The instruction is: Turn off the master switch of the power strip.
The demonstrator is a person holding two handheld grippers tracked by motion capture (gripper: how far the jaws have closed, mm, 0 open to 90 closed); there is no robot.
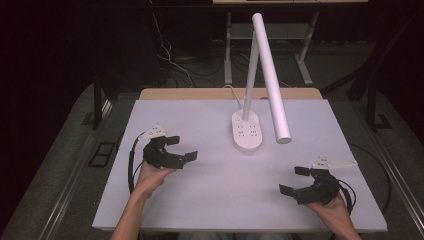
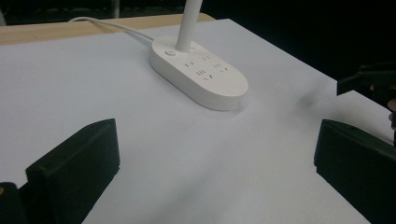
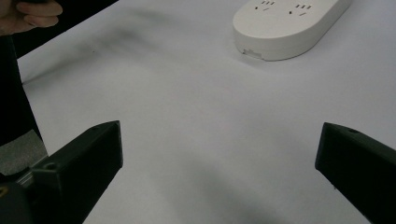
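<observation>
A white desk lamp (image 1: 260,80) stands at the upper centre of the frame in the high view, on the far middle of the counter (image 1: 210,200). Its base (image 1: 247,131) is a smooth, glossy plastic oval with rounded edges, set with socket holes on top. A slim round stem rises from the base's far end, and a long cylindrical light bar (image 1: 270,75) slants down to the right of the base. A white cable (image 2: 112,25) trails from the base toward the counter's pale wooden back edge. The counter top is a matte white sheet.

At the left of the frame the left tongs (image 1: 181,148), black and blocky, are held with jaws spread wide and nothing between them. At the lower right the right tongs (image 1: 294,180) likewise gape empty. Both sit well apart from the lamp.
</observation>
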